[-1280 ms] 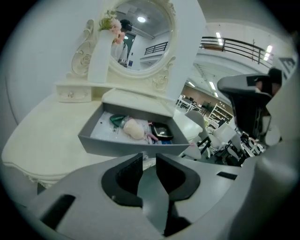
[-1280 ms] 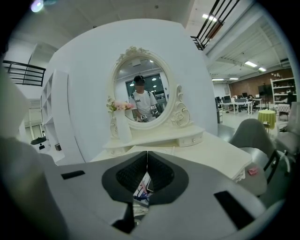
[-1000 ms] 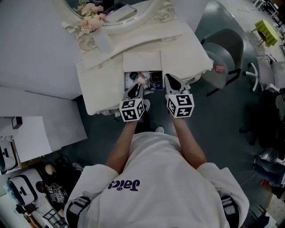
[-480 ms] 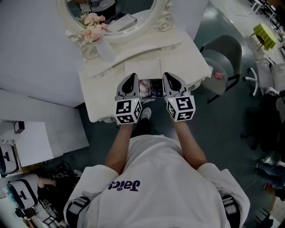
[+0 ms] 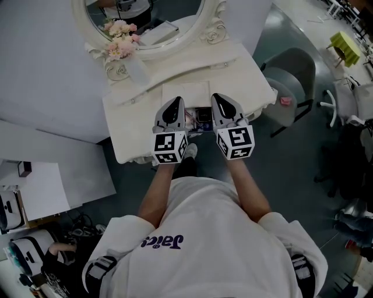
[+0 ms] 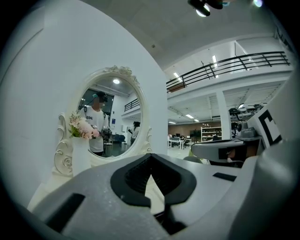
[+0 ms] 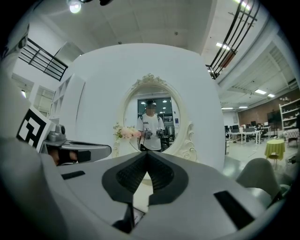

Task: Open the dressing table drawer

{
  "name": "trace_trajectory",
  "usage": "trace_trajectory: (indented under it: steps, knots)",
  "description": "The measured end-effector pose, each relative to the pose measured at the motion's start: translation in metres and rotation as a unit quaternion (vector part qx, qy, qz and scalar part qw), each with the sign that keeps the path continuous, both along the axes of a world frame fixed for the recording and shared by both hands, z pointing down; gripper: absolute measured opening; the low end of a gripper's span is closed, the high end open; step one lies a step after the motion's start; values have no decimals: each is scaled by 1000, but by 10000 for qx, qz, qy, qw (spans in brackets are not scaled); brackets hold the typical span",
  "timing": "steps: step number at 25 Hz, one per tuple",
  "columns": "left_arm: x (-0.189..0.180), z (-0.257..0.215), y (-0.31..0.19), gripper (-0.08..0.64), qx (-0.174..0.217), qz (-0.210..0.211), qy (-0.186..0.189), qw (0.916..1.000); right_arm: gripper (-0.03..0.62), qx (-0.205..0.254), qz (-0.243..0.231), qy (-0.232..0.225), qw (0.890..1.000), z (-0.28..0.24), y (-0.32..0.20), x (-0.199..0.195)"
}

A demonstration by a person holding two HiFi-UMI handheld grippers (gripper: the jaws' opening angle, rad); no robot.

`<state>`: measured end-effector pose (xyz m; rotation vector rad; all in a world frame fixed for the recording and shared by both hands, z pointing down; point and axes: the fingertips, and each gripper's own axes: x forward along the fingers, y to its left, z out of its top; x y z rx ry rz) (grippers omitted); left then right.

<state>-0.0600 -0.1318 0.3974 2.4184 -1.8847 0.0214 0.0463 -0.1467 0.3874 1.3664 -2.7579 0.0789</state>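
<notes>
**Status: Drawer Open, Both Grippers Closed and Empty**

**Task item.** The cream-white dressing table (image 5: 131,125) stands against a white wall. Its centre drawer (image 5: 202,116) is pulled out of the front edge toward the person. In the head view its open top shows between the two grippers, with several small dark and light items inside that are too small to identify. A flat white rectangular sheet (image 5: 185,93) lies on the tabletop directly behind the drawer.

**Left gripper.** The left gripper (image 5: 175,100) is held above the table front, just to the left of the open drawer, pointing toward the mirror. In the left gripper view its tips (image 6: 150,156) meet. The jaws are fully closed with nothing between them.

**Right gripper.** The right gripper (image 5: 218,96) is held beside the left one, just to the right of the drawer and pointing the same way. In the right gripper view its tips (image 7: 146,153) are also together, and nothing is gripped.

Neither gripper touches the drawer or the tabletop.

**Surroundings.**
- An oval mirror in an ornate white scrolled frame (image 5: 211,17) stands at the back of the table. Both gripper views show the person reflected in it.
- A bunch of pale pink flowers (image 5: 119,36) in a white vase (image 5: 135,61) stands at the mirror's left side.
- A grey moulded chair (image 5: 291,73) stands on the dark floor to the right of the table, apart from it.
</notes>
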Motion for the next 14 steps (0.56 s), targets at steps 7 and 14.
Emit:
trace_trajectory:
  steps: [7,14]
  knots:
    - [-4,8,-8,14,-111,18,57,9999,11,-97,34,39,9999,7,-8,-2]
    - [-7,38,-18,15,-466,57,135,9988,11,-235,50,79,9997,22,-22,-6]
